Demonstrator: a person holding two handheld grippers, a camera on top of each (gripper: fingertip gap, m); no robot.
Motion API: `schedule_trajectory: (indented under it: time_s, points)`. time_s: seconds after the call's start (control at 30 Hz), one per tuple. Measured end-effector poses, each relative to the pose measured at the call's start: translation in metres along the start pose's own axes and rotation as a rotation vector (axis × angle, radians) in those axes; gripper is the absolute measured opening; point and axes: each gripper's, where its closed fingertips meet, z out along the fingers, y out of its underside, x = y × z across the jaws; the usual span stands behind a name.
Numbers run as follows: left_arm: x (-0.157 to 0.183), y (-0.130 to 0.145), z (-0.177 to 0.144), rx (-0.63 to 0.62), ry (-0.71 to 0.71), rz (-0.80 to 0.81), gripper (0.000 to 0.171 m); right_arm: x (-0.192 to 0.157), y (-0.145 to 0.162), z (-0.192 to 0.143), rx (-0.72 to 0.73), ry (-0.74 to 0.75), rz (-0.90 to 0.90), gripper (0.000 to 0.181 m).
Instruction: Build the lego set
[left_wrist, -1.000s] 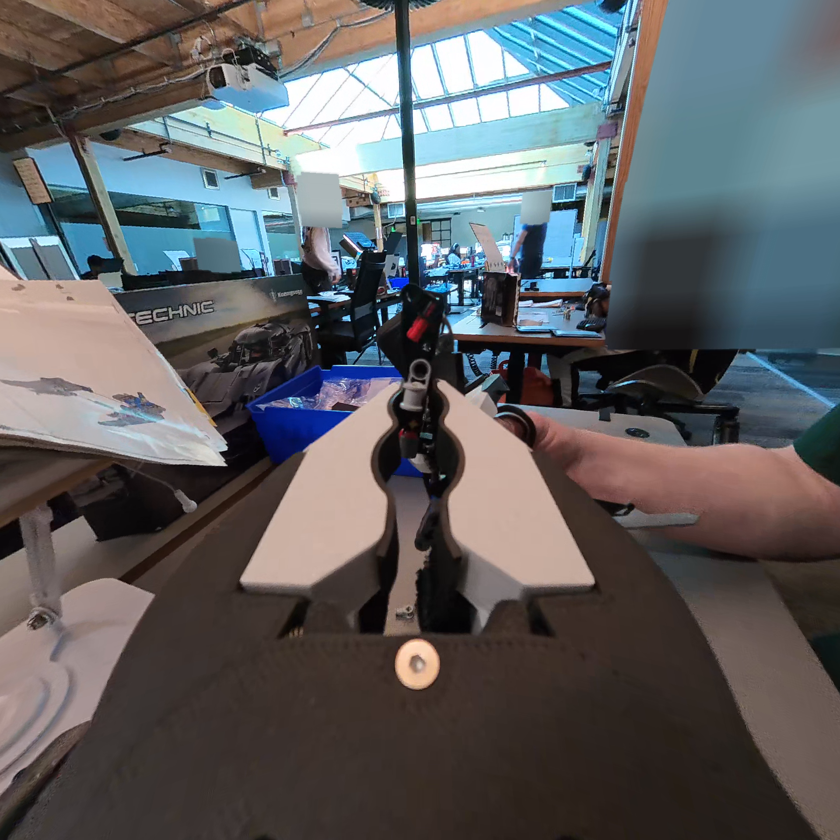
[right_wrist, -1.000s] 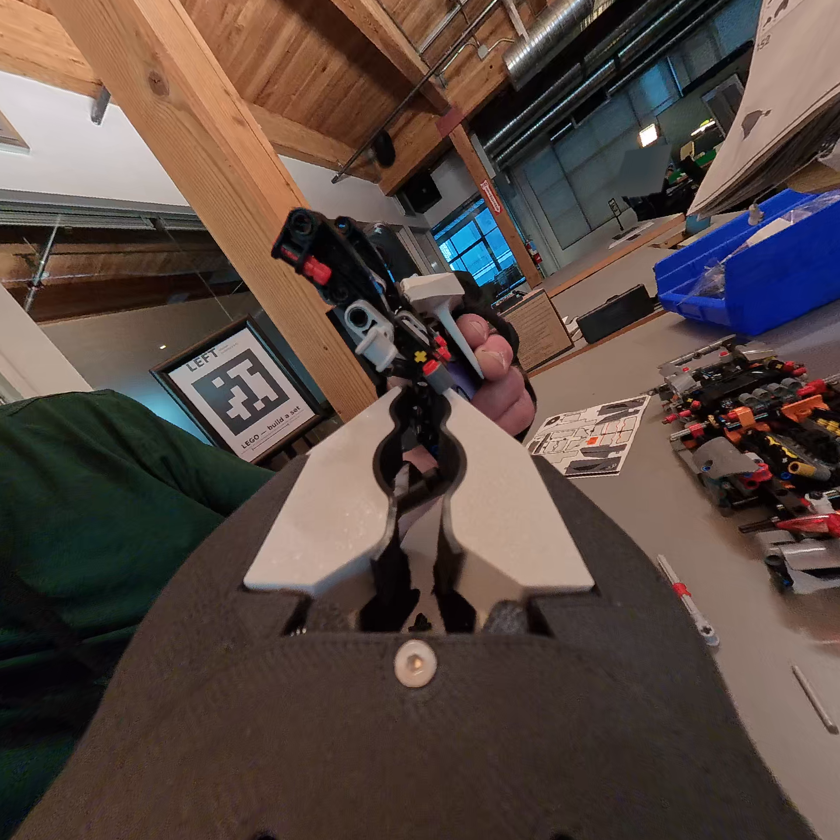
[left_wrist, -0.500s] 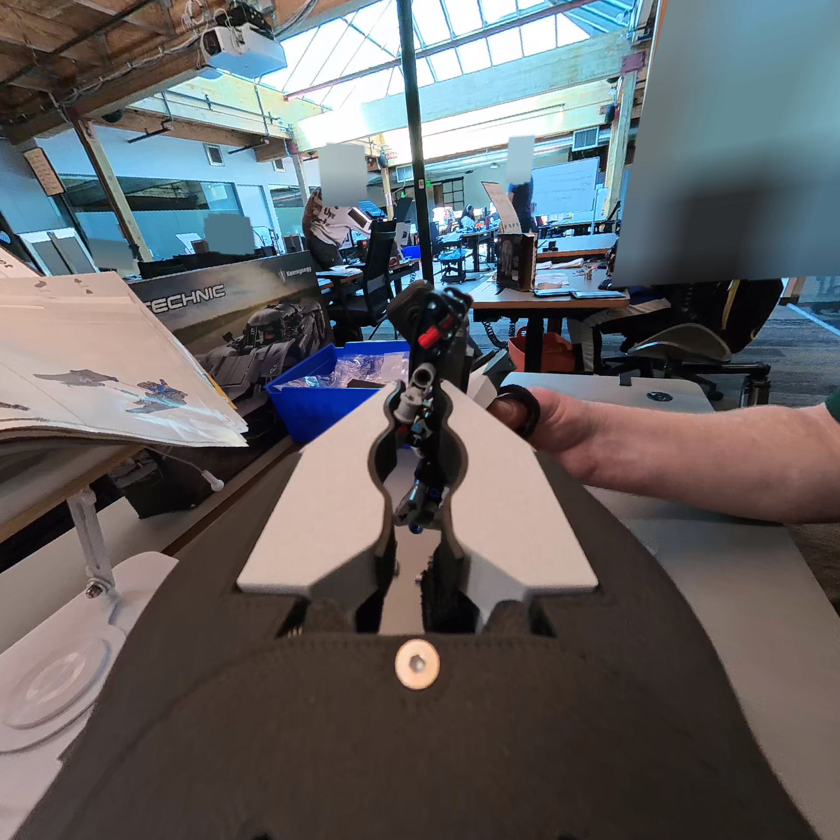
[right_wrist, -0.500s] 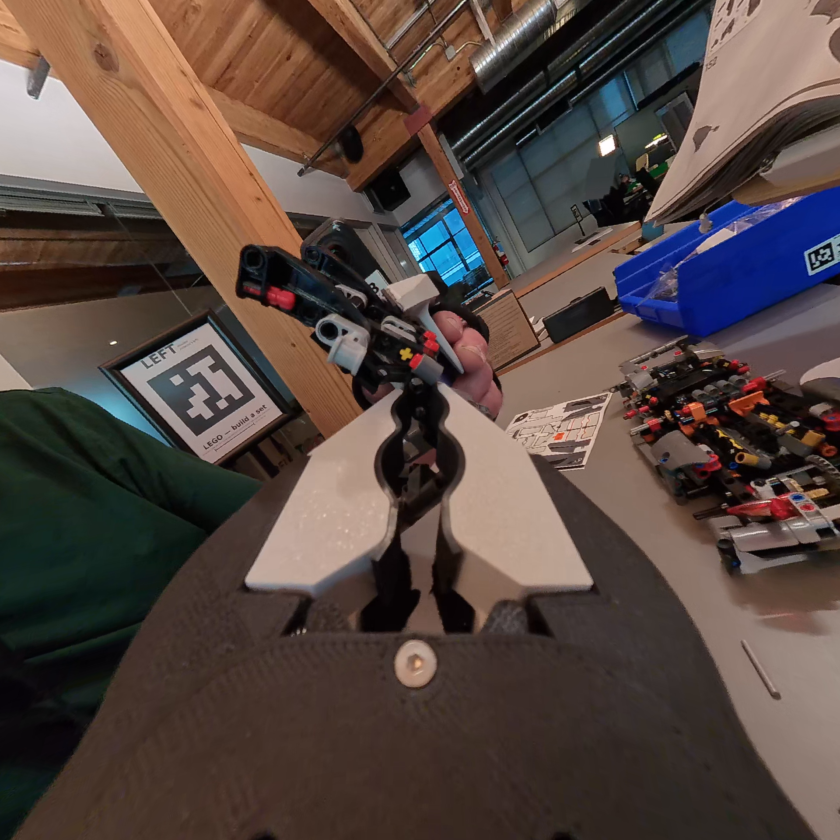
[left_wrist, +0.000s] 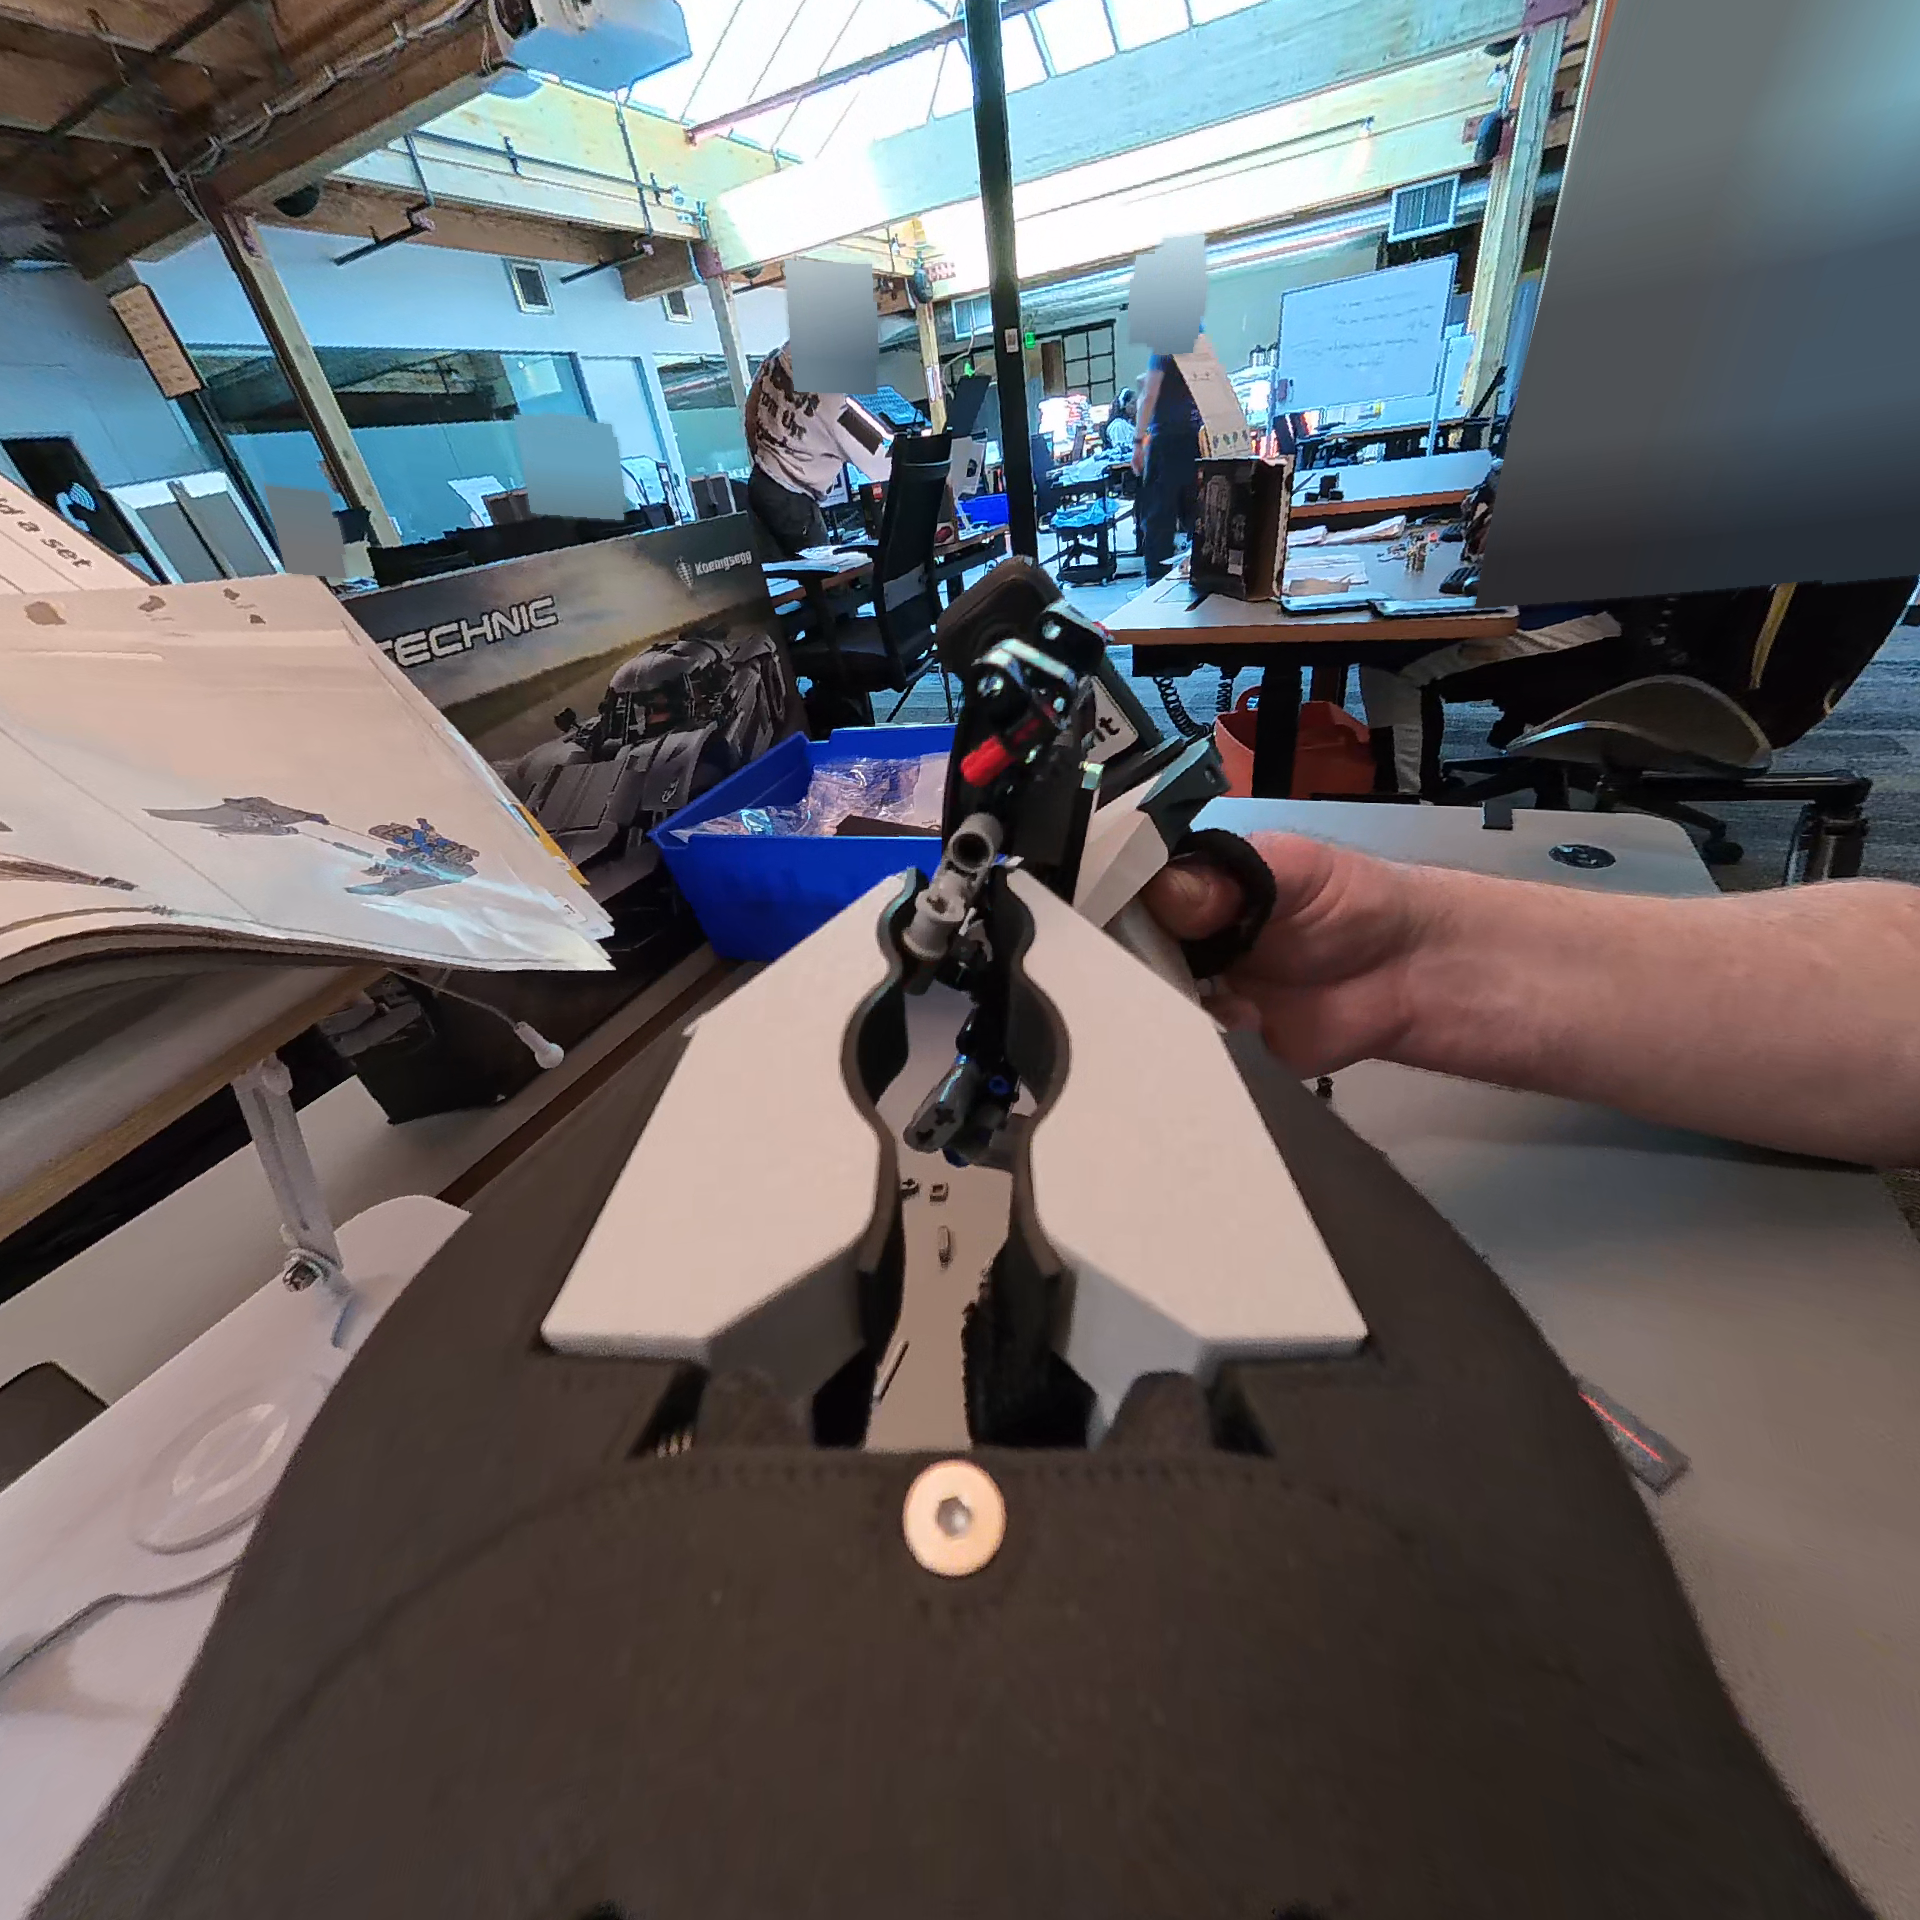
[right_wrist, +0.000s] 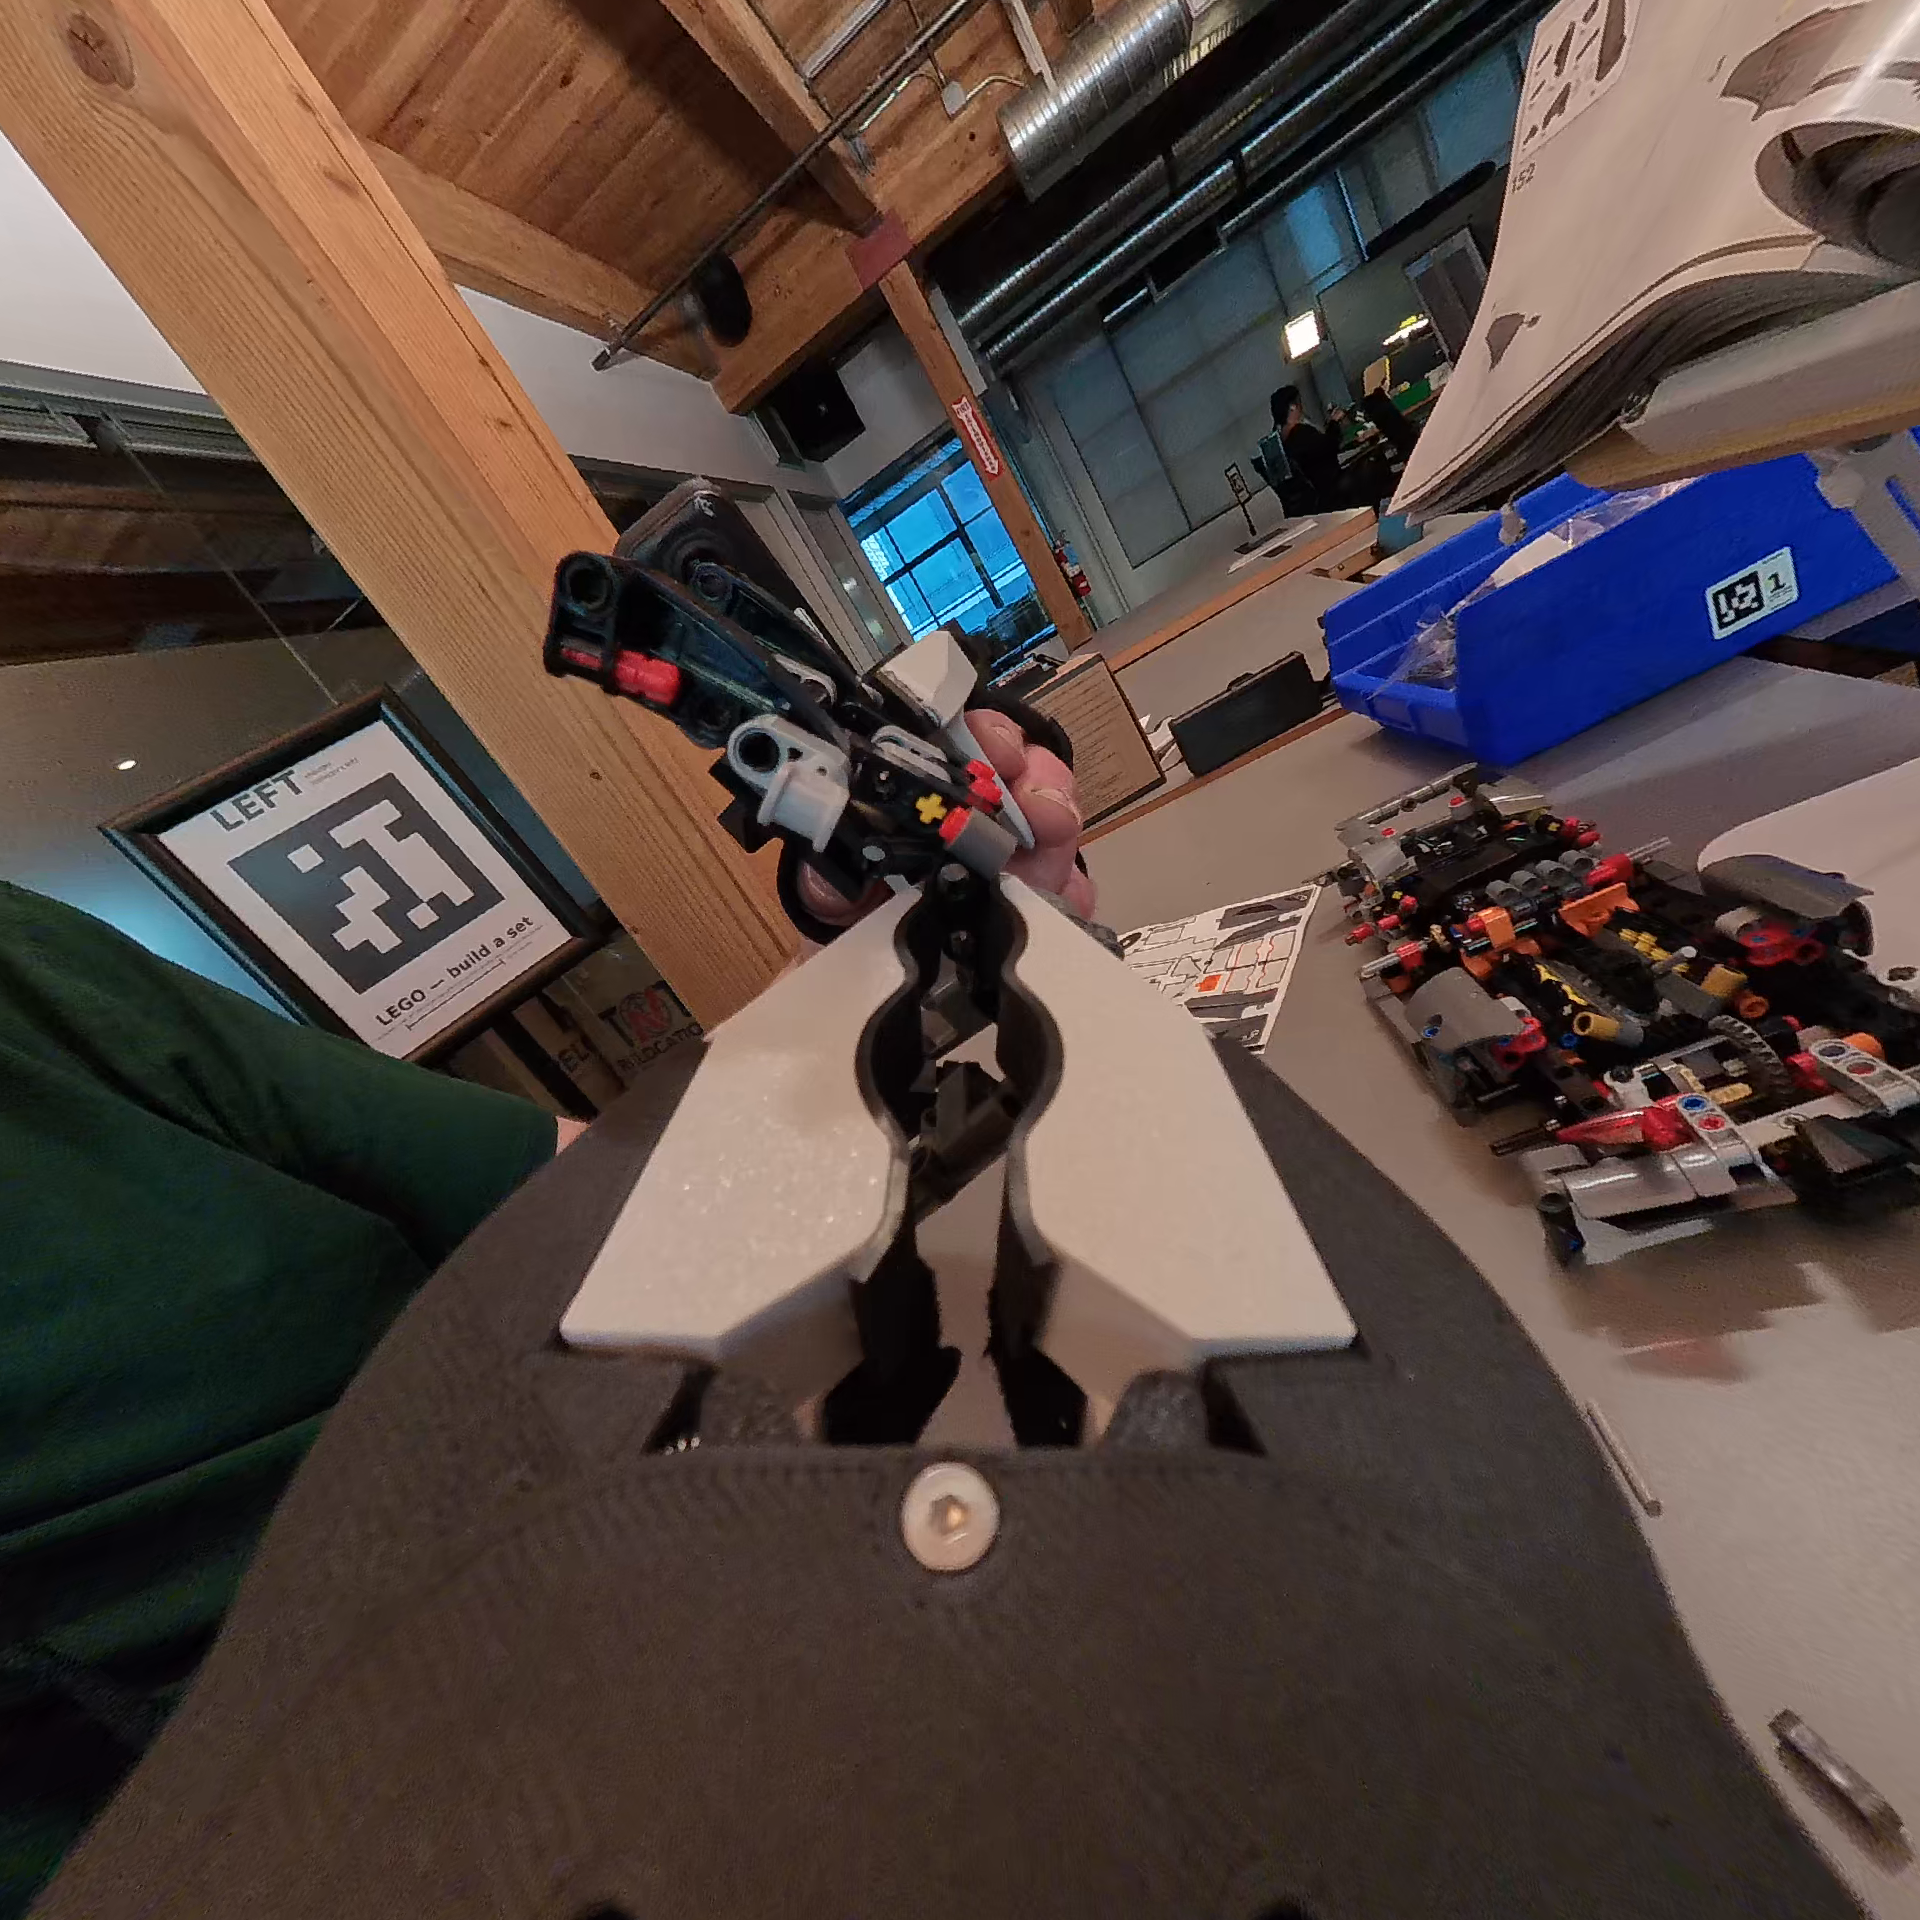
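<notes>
A small black lego sub-assembly (left_wrist: 1013, 748) with red pins and a grey connector is held in the air between both grippers. My left gripper (left_wrist: 961, 914) is shut on its lower end. My right gripper (right_wrist: 956, 904) is shut on the same sub-assembly (right_wrist: 748, 717), which leans up and to the left in the right wrist view. Each gripper shows beyond the piece in the other's view, with a hand (left_wrist: 1299, 935) on it. The partly built lego car chassis (right_wrist: 1621, 997) lies on the grey table (right_wrist: 1766, 1507) to the right.
A blue parts bin (right_wrist: 1558, 644) with bags stands behind the chassis, also in the left wrist view (left_wrist: 790, 883). An open instruction booklet (left_wrist: 208, 790) rests on a stand. A sticker sheet (right_wrist: 1216, 961) and a thin loose axle (right_wrist: 1621, 1455) lie on the table. The set's box (left_wrist: 582, 665) stands at the back. The tips of both grippers are at nearly the same place.
The sub-assembly has tilted further over to the left in the right wrist view. Both grippers have turned with it and stay shut on it.
</notes>
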Motion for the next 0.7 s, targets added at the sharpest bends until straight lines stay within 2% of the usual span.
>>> schedule_trajectory:
  time_s: [0.7]
  points:
    - [-0.0054,0.0072,0.0009,0.010,-0.036,-0.037,0.009,0.0079,-0.0009,-0.0013,0.005,0.063,-0.018,0.004]
